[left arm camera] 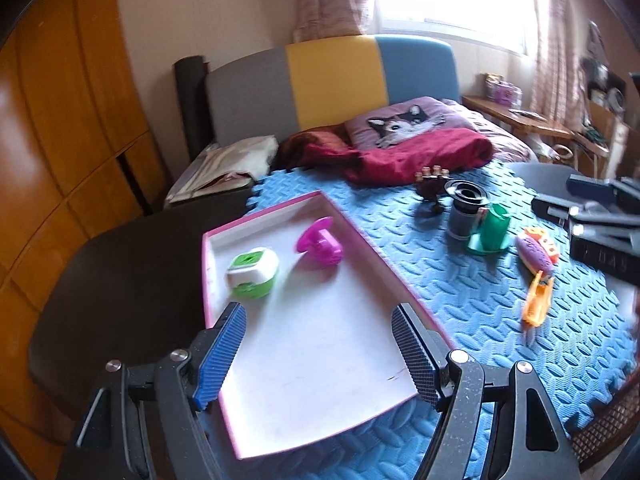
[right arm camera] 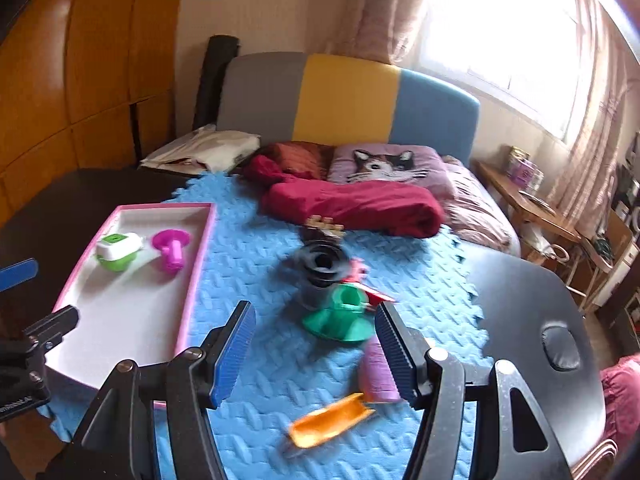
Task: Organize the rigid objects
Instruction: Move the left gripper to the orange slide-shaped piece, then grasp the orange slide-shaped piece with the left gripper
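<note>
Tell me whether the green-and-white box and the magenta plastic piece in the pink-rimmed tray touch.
Apart. In the left wrist view, bare white tray floor separates the green-and-white box from the magenta plastic piece.

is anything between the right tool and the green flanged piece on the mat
Nothing visible does. The right tool is open over bare blue mat, and the green flanged piece sits just ahead between its fingers' line. The dark cylinder stands right behind the piece, and a purple piece lies beside the right finger.
</note>
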### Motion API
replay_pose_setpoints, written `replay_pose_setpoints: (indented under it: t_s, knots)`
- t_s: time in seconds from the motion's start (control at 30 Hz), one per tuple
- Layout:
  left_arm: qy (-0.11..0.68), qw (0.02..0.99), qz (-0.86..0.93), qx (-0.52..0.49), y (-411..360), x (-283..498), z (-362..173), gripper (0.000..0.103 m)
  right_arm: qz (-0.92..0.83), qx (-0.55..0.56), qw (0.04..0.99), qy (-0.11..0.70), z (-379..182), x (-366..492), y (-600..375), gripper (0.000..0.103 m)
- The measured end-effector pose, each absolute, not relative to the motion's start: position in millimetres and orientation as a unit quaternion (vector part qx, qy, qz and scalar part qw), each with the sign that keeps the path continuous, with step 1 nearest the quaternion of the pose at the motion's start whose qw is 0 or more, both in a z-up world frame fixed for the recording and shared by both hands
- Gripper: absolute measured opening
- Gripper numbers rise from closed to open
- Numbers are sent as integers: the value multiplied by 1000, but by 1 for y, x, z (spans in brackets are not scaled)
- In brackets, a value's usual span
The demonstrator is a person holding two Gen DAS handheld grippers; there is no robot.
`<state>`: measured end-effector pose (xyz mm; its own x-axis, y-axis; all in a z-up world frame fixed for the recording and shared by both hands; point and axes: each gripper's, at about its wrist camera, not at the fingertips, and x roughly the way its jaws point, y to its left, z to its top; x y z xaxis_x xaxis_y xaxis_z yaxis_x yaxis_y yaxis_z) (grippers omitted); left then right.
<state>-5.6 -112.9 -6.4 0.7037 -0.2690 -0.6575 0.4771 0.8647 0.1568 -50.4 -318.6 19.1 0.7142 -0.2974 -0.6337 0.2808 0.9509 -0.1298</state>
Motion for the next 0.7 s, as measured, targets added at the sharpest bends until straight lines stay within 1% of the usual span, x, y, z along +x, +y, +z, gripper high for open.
replay_pose_setpoints:
  t_s: [0.17,0.33,0.4,0.5,0.57,0.6,0.7]
  knots:
    - [316,895,-260,176,-145,-14,-6,76,-230,19,907,353,17,-71,-389,63]
    - [342,865,-320,179,-181,-18,-18,75,-296,76,885,352,0,-95,-448,63]
    - [344,853,-347,187,-197,-24,-22,74,-290,143,882,343,-4,-105,-467,63]
    - [340,837,-375,207,-218,-30,-28,74,-282,212,886,301,-10,-118,-483,63]
    - [337,825,-397,218,-231,-34,-32,74,-282,247,876,304,-24,-118,-489,63]
    - [336,821,-403,224,-236,-35,-34,74,-283,255,866,323,-28,-115,-492,63]
    - [342,805,-423,237,-255,-36,-43,74,-277,265,874,300,-26,-121,-494,63]
